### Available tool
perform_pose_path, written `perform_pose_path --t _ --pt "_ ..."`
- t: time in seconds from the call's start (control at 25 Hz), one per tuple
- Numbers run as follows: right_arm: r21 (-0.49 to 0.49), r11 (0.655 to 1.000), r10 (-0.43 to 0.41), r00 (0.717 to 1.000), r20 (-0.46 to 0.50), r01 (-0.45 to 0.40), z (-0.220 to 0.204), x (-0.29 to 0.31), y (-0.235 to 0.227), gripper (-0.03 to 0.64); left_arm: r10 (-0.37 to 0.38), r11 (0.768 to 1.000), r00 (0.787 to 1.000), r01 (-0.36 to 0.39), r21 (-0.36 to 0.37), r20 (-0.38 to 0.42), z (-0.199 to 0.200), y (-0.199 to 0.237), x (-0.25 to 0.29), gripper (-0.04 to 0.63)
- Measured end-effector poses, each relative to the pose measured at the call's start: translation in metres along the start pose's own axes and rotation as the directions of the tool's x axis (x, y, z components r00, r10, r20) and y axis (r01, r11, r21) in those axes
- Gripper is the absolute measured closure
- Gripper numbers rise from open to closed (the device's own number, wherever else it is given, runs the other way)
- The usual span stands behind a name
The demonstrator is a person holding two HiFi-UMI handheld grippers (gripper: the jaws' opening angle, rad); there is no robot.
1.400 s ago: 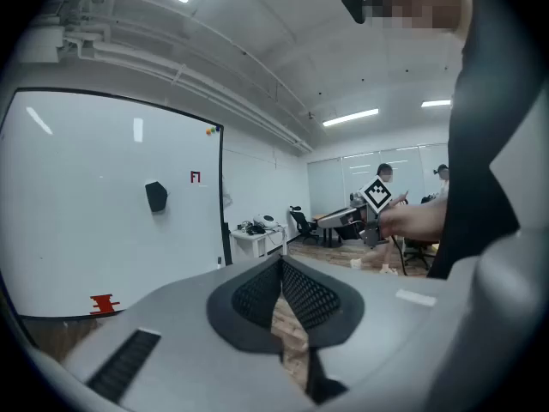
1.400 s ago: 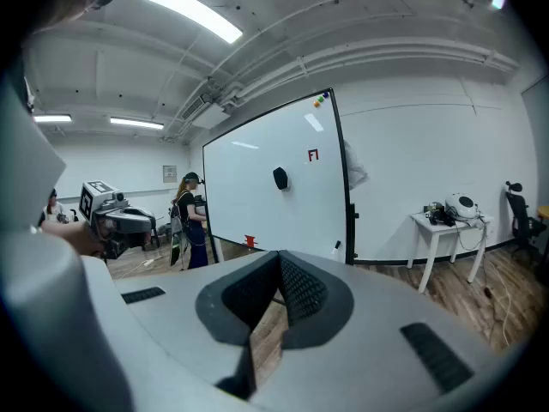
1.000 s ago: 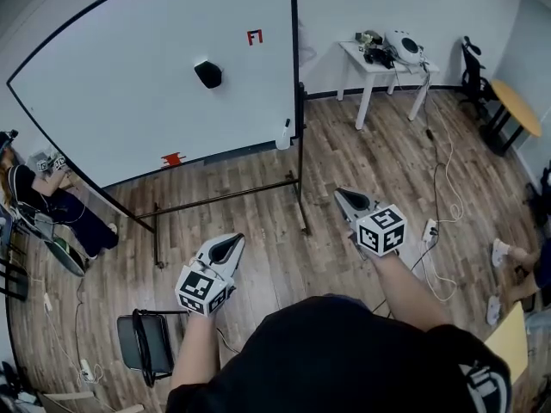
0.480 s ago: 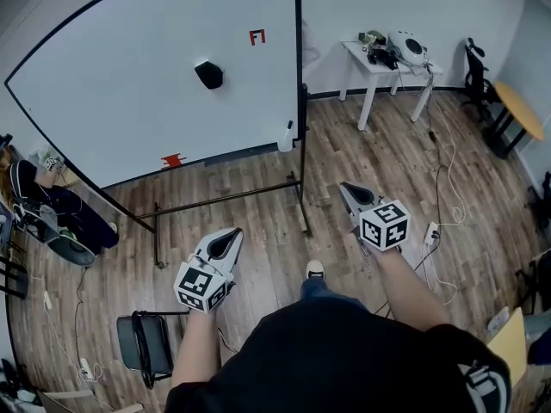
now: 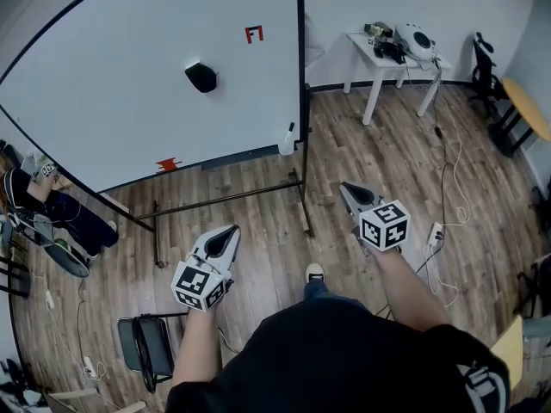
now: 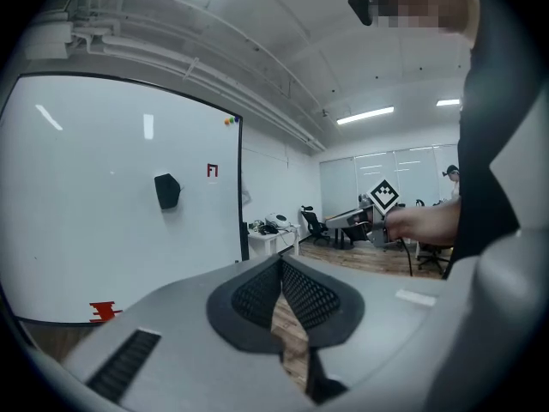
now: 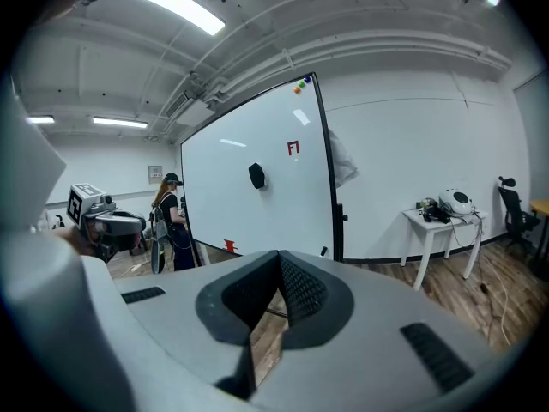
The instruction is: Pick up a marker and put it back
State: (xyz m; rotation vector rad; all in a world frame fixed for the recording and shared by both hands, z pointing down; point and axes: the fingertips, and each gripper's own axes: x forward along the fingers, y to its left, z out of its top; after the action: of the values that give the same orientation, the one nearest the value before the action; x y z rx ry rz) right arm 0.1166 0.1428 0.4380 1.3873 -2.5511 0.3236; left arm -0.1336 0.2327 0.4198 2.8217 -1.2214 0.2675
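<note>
Standing on the long brown wood planks of the floor (image 5: 387, 162), you face the big whiteboard (image 5: 120, 93); it is flat, smooth and shiny, with a thin black frame on black metal legs; past its right edge a small white table (image 5: 360, 43) stands by the wall. Your left claw (image 5: 229, 231) and right claw (image 5: 346, 189) are hard grey plastic with dark bumpy pads; both are squeezed shut, pad tips touching, with nothing in them; both are well apart from the board. High on the board sits a black block (image 5: 201, 77), maybe an eraser; by the bottom right corner stands a little white bottle (image 5: 285, 139); near the bottom edge is a small red shape (image 5: 168, 163); I cannot tell if that is the marker or just a drawing, and no other marker shows. I think a marker will be light, stiff and round, with a smooth skin that can slip or roll; open one claw wide and take it by the middle of its body, across its thin way, not by the cap, which may pop off; squeeze softly.
</note>
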Motion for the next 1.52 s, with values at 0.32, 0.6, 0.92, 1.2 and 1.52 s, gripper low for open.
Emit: perform_pose_path --t 0.32,0.6,0.92,1.2,1.52 --pt "0.012 1.0 0.016 0.999 -0.034 -0.016 0.006 0.06 -0.042 0.621 0.005 1.0 1.0 -0.005 -0.027 -0.027 -0.004 0.045 0.058 0.583" --pt "0.016 0.999 0.046 0.997 -0.068 -0.045 0.012 0.105 -0.073 0.621 0.015 0.999 0.999 -0.017 -0.044 -0.042 0.002 0.077 0.107 0.582" --pt "0.021 0.996 0.083 0.993 -0.081 -0.081 0.032 0.155 -0.109 0.621 0.044 0.997 0.997 -0.047 -0.059 -0.064 0.013 0.113 0.155 0.582" --pt "0.03 0.993 0.121 0.989 -0.089 -0.118 0.034 0.184 -0.144 0.621 0.073 0.996 0.993 -0.078 -0.047 -0.088 0.019 0.13 0.194 0.582" --pt "0.021 0.986 0.168 0.981 -0.098 -0.166 0.037 0.206 -0.176 0.621 0.102 0.994 0.991 -0.105 -0.033 -0.088 0.033 0.134 0.234 0.582"
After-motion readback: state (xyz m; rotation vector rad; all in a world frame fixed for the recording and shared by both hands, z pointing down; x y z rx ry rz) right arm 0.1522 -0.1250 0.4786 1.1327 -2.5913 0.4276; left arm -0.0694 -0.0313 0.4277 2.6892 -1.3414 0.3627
